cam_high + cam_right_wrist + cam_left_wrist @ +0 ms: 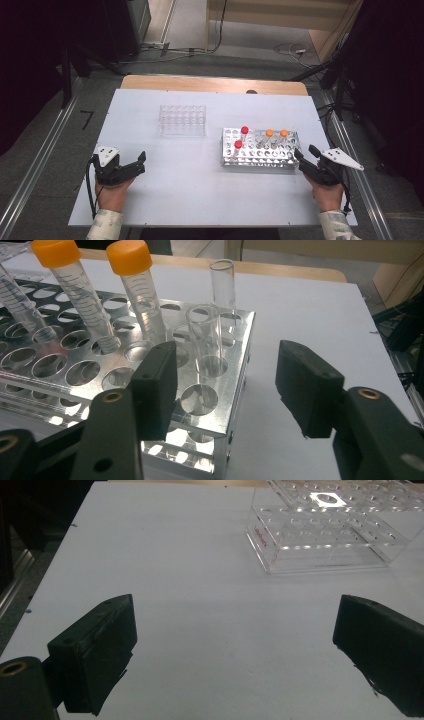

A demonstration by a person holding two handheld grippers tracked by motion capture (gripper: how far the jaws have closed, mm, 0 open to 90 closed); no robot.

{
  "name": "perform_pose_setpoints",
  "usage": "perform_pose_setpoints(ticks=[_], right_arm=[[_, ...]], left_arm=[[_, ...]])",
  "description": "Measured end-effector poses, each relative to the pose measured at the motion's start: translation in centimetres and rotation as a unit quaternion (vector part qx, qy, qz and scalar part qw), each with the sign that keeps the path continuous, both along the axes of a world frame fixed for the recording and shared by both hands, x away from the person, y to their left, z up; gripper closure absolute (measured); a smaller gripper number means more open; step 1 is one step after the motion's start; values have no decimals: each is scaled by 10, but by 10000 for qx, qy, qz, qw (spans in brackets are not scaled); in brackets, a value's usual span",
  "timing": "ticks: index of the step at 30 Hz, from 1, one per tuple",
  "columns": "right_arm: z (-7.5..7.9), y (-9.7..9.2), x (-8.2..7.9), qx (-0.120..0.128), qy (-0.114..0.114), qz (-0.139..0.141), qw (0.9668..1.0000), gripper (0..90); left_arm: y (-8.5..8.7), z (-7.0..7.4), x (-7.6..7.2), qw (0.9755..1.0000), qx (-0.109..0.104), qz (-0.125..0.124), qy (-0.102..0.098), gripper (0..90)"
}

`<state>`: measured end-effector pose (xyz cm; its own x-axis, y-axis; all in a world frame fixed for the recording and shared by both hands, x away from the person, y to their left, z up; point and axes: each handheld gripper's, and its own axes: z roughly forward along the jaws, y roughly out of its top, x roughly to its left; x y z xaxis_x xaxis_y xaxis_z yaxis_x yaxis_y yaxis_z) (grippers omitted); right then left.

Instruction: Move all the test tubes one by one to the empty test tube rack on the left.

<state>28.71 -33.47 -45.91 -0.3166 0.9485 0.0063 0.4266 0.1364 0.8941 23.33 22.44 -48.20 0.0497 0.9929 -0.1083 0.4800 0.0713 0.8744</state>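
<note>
A metal tube rack [260, 156] stands at the table's right. It holds two red-capped tubes [244, 131] and two orange-capped tubes [269, 133]. My right gripper [306, 152] sits at the rack's right end, open. In the right gripper view its jaws [227, 390] straddle the near corner of the rack [60, 360], one over the holes and one off the side, with nothing pressed between them. Just beyond stand two uncapped clear tubes [204, 340] and the orange-capped tubes [135, 285]. My left gripper [141, 164] rests open on the table at the left, empty [235, 650].
An empty clear plastic rack [182, 120] stands at the back middle of the white table [200, 195]; it lies ahead and to the right in the left gripper view [325, 535]. Floor rails run along both sides, and cables lie on the floor beyond the table.
</note>
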Motion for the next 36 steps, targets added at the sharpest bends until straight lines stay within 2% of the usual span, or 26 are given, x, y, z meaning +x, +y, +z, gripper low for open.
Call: perform_pose_setpoints(ticks=[7, 15, 36], right_arm=[[0, 3, 1, 19, -67, 90, 9999, 533], [-1, 5, 3, 23, -113, 153, 9998, 622], [-4, 9, 11, -67, -79, 157, 9998, 710]], left_arm=[[0, 0, 0, 10000, 16, -3, 6, 44], [-1, 0, 1, 10000, 27, -13, 11, 44], [0, 0, 1, 10000, 19, 7, 17, 45]])
